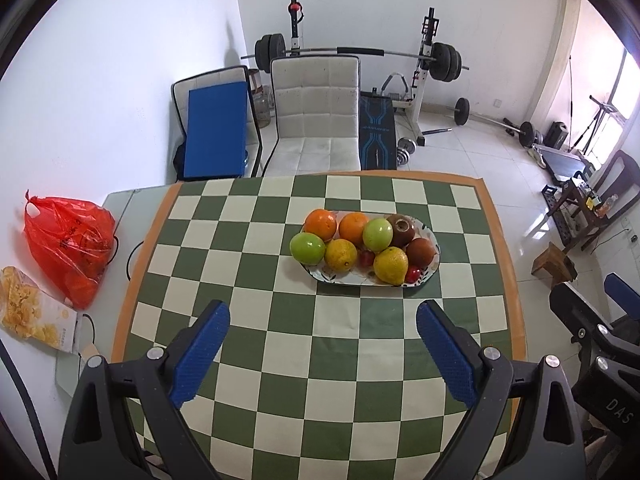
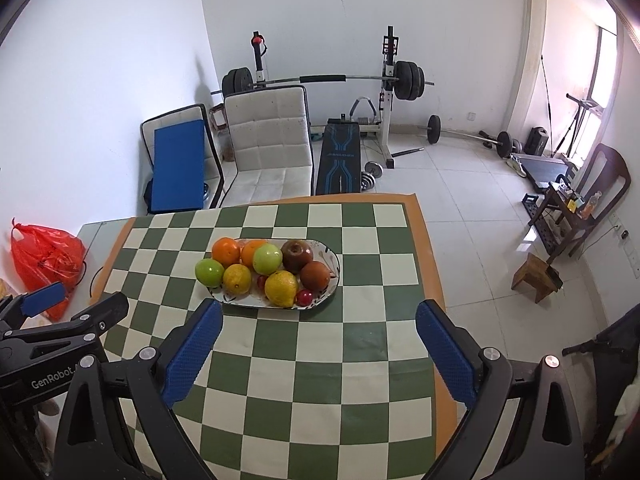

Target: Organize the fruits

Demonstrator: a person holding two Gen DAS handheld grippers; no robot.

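Observation:
An oval patterned plate [image 1: 320, 276] [image 2: 332, 280] sits on the green-and-white checkered cloth, loaded with fruit: two oranges [image 1: 321, 224], two green apples [image 1: 307, 248], two lemons [image 1: 390, 265], dark red fruits [image 1: 402, 229] and small red ones [image 1: 413, 275]. My left gripper [image 1: 323, 312] hovers open over the cloth, well short of the plate, nothing between its blue pads. My right gripper [image 2: 319, 312] is open too, its left fingertip [image 2: 210, 312] just in front of the plate's near rim. The left gripper's body [image 2: 60, 320] shows at the left in the right wrist view.
A red plastic bag [image 1: 70, 240] and a snack packet [image 1: 32, 312] lie on the table's left part. Beyond the far edge stand a white chair [image 1: 316, 116], a blue-padded chair [image 1: 216, 128] and a barbell rack [image 1: 360, 56]. A wooden stool [image 2: 536, 276] stands on the floor at right.

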